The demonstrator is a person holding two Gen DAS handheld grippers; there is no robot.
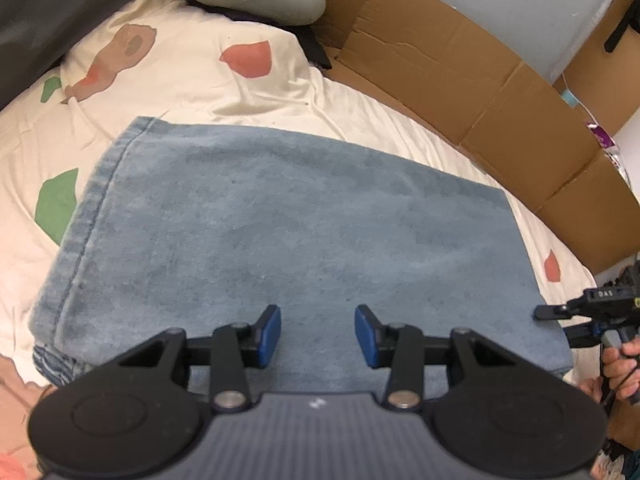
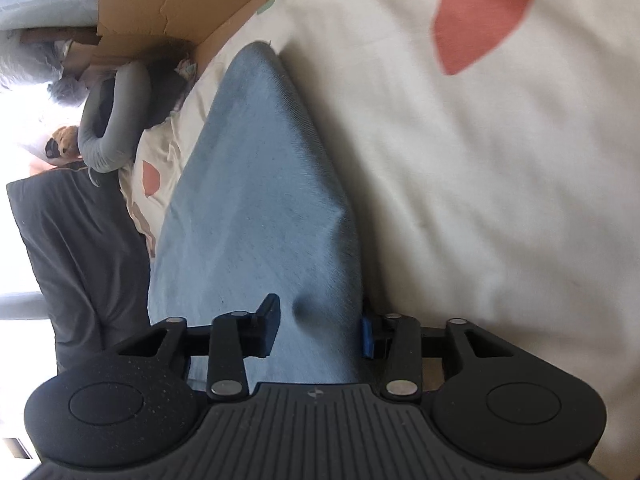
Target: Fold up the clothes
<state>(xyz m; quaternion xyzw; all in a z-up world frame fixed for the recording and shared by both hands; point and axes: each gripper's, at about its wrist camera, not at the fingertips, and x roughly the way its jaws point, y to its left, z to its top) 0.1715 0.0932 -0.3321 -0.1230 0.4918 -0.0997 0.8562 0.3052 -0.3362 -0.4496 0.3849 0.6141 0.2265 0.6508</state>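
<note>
Denim, pale blue and folded into a broad rectangle, lies flat on the cream bedsheet [image 1: 200,80] with its red and green patches. These folded jeans [image 1: 280,216] serve as the landmark. The left gripper [image 1: 317,336] hangs over their near edge, its blue-padded fingers [image 1: 270,334] standing apart with nothing between them but the cloth below; whether the pads touch it is unclear. At the jeans' right near corner, the right gripper [image 1: 560,314] reaches in, held by a hand [image 1: 620,364].

From the right wrist view, the jeans [image 2: 256,184] run away from the right gripper [image 2: 318,330]; the corner bulges up between its fingers [image 2: 270,326], which are parted. The blue pad on the sheet side sits right at the cloth's folded edge, the dark one lies over the denim; a grip cannot be confirmed.

Only the left wrist view shows the seam along the jeans' left side and the long cardboard [image 1: 500,92] wall beyond their far edge. Only the right wrist view shows the dark grey bedding [image 2: 80,248] past the jeans' far side, and the curved grey cushion [image 2: 116,120] in full.
</note>
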